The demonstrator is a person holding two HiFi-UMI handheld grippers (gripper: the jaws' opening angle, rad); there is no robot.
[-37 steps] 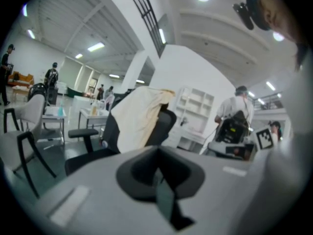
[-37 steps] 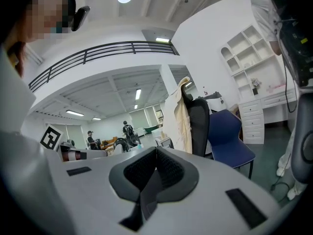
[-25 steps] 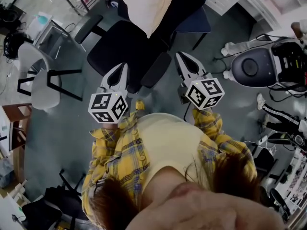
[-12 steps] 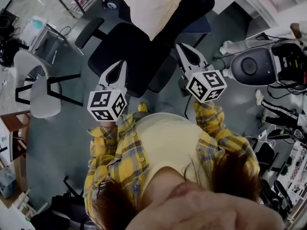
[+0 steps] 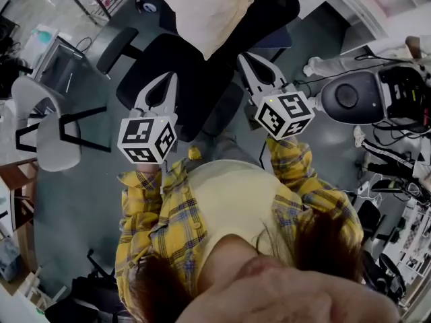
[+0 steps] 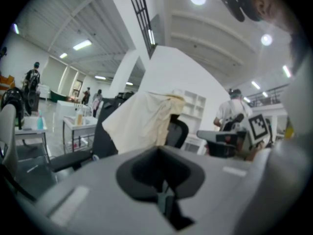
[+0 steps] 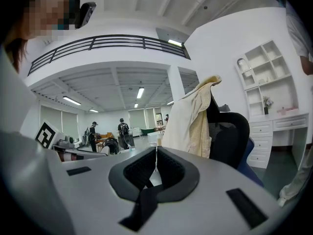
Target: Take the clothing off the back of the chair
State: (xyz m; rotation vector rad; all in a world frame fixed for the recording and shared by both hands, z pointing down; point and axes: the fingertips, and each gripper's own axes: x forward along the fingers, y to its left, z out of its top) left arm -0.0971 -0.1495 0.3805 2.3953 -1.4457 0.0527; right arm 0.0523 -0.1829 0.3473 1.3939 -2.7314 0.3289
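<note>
A cream garment (image 5: 202, 5) hangs over the back of a black office chair (image 5: 165, 66) at the top of the head view. Both grippers hover over the chair's near side and touch nothing. My left gripper (image 5: 170, 79) is above the seat's front edge, its jaws shut and empty. My right gripper (image 5: 244, 59), also shut and empty, sits by the chair's right armrest. The left gripper view shows the garment (image 6: 142, 124) ahead of the left gripper (image 6: 159, 150). In the right gripper view the garment (image 7: 188, 124) drapes the chair back (image 7: 232, 136) beyond the right gripper (image 7: 156, 151).
A white chair (image 5: 50, 123) stands at the left and a dark round machine (image 5: 350, 96) with cables at the right. A blue chair (image 5: 273, 36) is behind the black one. White shelves (image 7: 266, 82) line the wall, and people stand far off.
Both grippers have moved up the picture toward the chair, and the chair with its garment sits nearer under them. Both jaws stay shut.
</note>
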